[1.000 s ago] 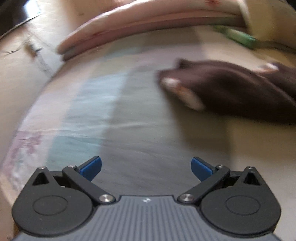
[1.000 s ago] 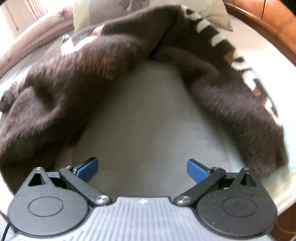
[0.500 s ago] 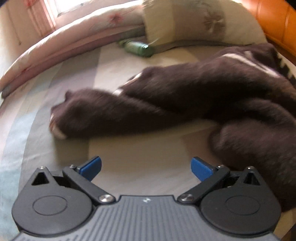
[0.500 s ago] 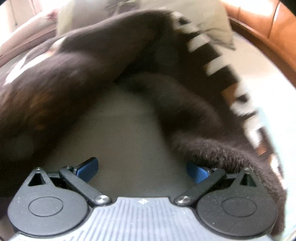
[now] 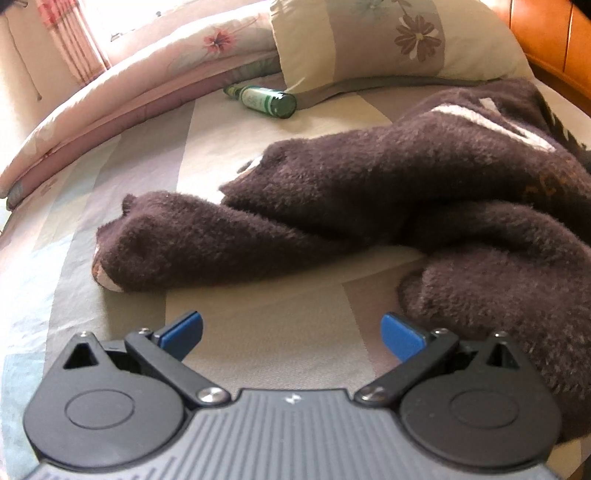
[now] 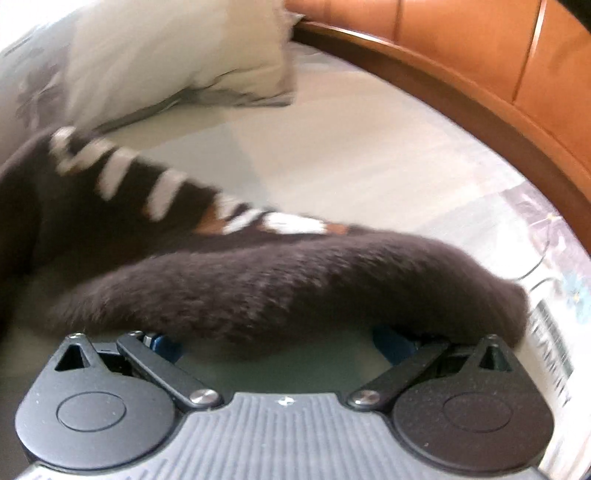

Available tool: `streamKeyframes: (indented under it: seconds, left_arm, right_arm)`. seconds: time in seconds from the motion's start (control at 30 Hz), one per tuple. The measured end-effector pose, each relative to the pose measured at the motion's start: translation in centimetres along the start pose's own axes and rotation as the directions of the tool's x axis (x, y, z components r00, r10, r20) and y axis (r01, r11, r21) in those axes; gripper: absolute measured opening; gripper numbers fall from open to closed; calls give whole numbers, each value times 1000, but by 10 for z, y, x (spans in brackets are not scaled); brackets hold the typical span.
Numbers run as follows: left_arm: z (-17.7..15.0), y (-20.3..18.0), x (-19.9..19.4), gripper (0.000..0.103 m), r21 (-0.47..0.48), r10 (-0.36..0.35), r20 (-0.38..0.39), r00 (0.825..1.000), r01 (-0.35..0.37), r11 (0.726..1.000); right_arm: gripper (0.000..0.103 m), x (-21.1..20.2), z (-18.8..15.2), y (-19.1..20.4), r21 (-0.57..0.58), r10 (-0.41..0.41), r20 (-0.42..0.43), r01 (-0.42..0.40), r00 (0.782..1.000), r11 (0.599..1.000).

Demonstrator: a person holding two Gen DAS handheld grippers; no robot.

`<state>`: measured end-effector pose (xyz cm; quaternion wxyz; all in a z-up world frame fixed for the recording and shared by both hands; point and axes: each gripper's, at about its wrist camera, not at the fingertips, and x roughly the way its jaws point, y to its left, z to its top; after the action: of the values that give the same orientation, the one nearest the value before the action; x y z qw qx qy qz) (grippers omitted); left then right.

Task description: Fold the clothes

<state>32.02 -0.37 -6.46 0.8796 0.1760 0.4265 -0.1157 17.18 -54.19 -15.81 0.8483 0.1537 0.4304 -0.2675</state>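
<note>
The brown sweater [image 5: 388, 192] lies crumpled on the bed [image 5: 258, 332]. I judge I'm at the first pick-up: my left tongs [image 5: 291, 328] gape empty, my right tongs [image 6: 277, 339] gape under a fold, not yet pinching. Next: close and spread it flat.

Bed sheet [image 5: 207, 122], broad stripes of cream, lilac and pale blue, fills the left wrist view. Folded quilt [image 5: 122, 81], pink with flowers, at 11 o'clock. Pillow [image 5: 388, 40], cream and grey with flower print, at 1 o'clock. Green bottle [image 5: 264, 100] lying just beside the pillow at 12 o'clock. Orange-brown wooden headboard [image 6: 480, 66] at 2 o'clock. Pink curtain [image 5: 70, 33] at 10 o'clock, bright daylight behind
</note>
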Motion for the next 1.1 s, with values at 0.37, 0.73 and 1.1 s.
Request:
streamKeyframes:
  seconds: [0.37,0.73,1.1]
  left_arm:
    - [-5,6,-1,102,-22,6,-8,1000,-6,1000]
    - [-22,-3,-19,102,-34,-40,19,999,41,999]
    - [-48,7,-42,102,-94,-31,43,999,35,995]
  right_arm:
    - [103,3,28,-34,-9,-161,28,162,987,987]
    - [103,-31,-3,10,-206,-35,-36,27,999,978]
    - [103,-112,-93,123,-412,217,-110,-243,970,878]
